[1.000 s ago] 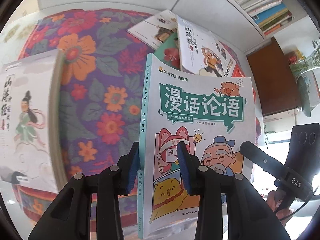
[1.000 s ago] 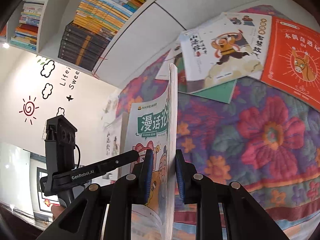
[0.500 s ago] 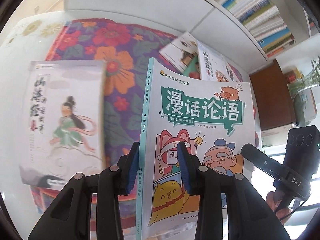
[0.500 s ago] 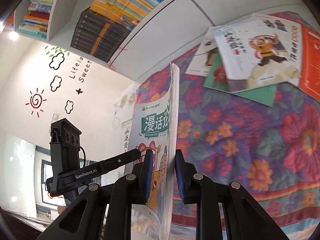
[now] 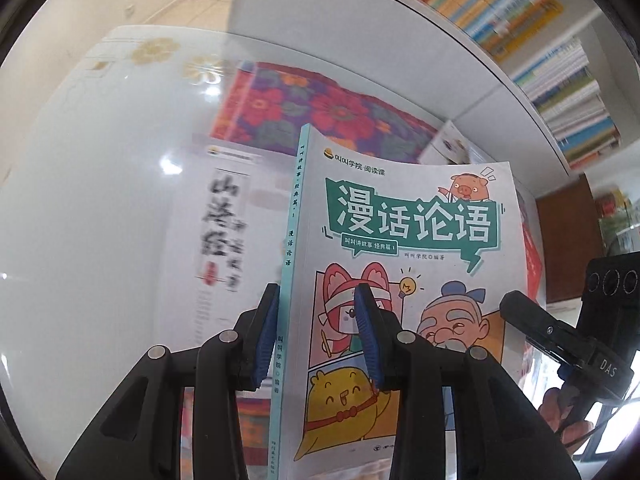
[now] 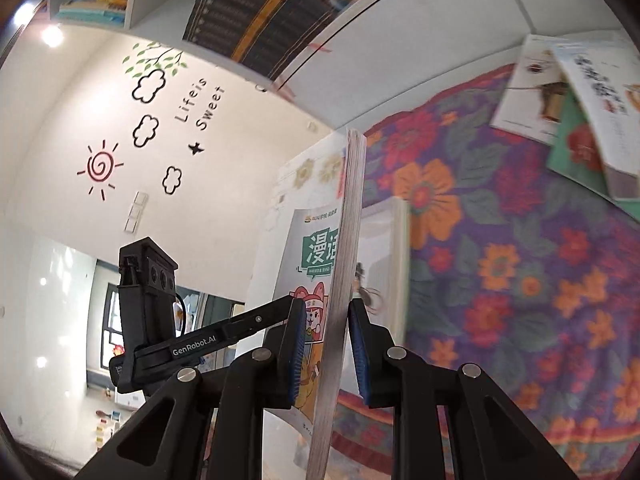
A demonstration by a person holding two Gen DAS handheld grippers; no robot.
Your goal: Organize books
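Note:
A cartoon book with a green title banner (image 5: pixel 400 240) is held upright between both grippers. My left gripper (image 5: pixel 318 336) is shut on its teal spine edge. My right gripper (image 6: pixel 328 350) is shut on the open page edge (image 6: pixel 350 220). Each gripper shows in the other's view, the right gripper (image 5: pixel 560 340) at right and the left gripper (image 6: pixel 208 344) at left. A white book with black calligraphy (image 5: pixel 224 232) lies flat just behind the held book; in the right wrist view this white book (image 6: pixel 386 248) peeks out to its right.
A floral cloth (image 6: pixel 520 260) covers part of the glossy white table (image 5: pixel 100 220). Several loose books (image 6: pixel 580 100) lie at the cloth's far end. A white bookshelf packed with books (image 5: pixel 540 48) runs along the back. A brown cabinet (image 5: pixel 568 248) stands at right.
Both grippers have carried the cartoon book sideways off the floral cloth towards the white book. The white book has slid from the left of the view to right behind the held book.

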